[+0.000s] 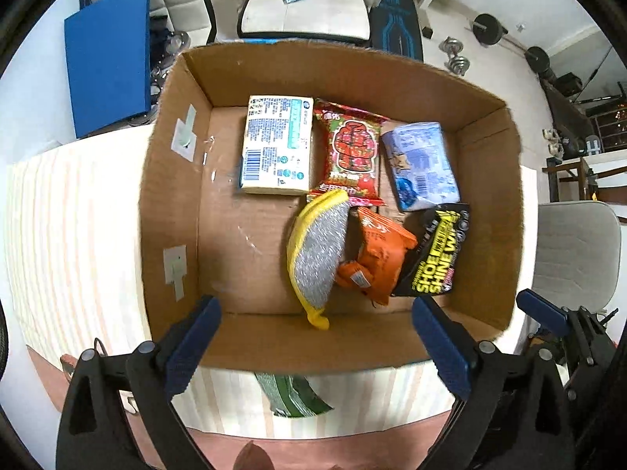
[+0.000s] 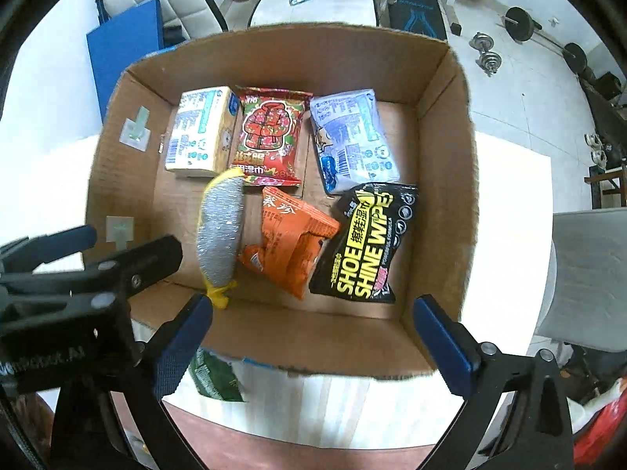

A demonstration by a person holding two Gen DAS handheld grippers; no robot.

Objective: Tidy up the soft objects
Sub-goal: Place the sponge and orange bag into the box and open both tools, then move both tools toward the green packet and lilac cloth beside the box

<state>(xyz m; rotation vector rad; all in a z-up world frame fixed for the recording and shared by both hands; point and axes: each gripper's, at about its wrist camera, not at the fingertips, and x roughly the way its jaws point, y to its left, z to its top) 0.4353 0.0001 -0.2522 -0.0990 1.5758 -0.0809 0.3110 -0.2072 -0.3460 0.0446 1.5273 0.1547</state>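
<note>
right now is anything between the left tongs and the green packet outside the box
Nothing visible lies on or over the green packet; it sits on the striped cloth just outside the box near wall. The left tongs are open and empty above it. The box wall is close beside it and could crowd a grasp.

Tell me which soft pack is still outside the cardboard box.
The green pack, lying on the striped cloth in front of the cardboard box's near wall. The other packs and the scouring pad all lie inside the box.

Six soft packs (image 1: 348, 149) inside cardboard box (image 1: 172, 203)
</note>
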